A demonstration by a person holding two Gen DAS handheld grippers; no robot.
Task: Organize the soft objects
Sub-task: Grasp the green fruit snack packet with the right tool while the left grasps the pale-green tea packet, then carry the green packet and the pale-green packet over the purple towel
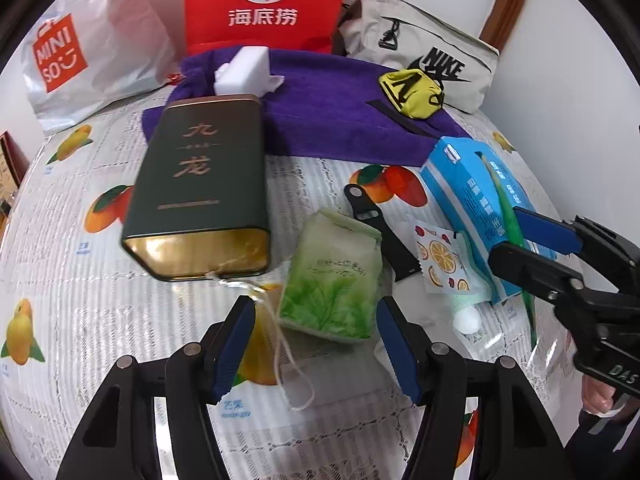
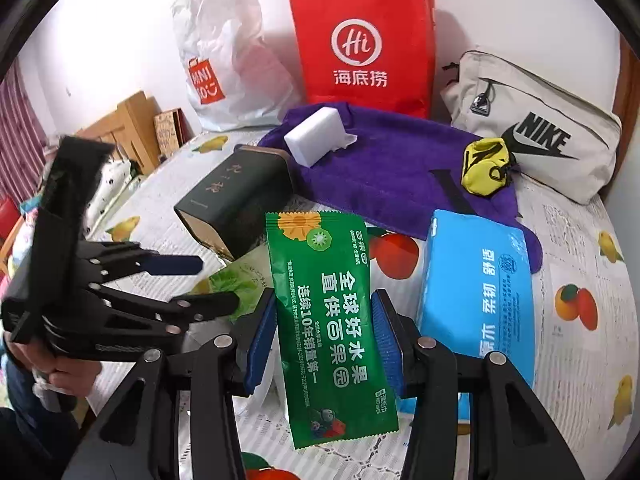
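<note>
Clamping a flat green foil wet-wipe packet, the right gripper holds it above the fruit-print tablecloth. The left gripper hangs with fingers apart over a pale green leaf-print pouch.

The green packet hides most of the leaf-print pouch and the table just behind it. The red bag is cut off at the top edge, and the small print on the blue pack is too small to read.
</note>
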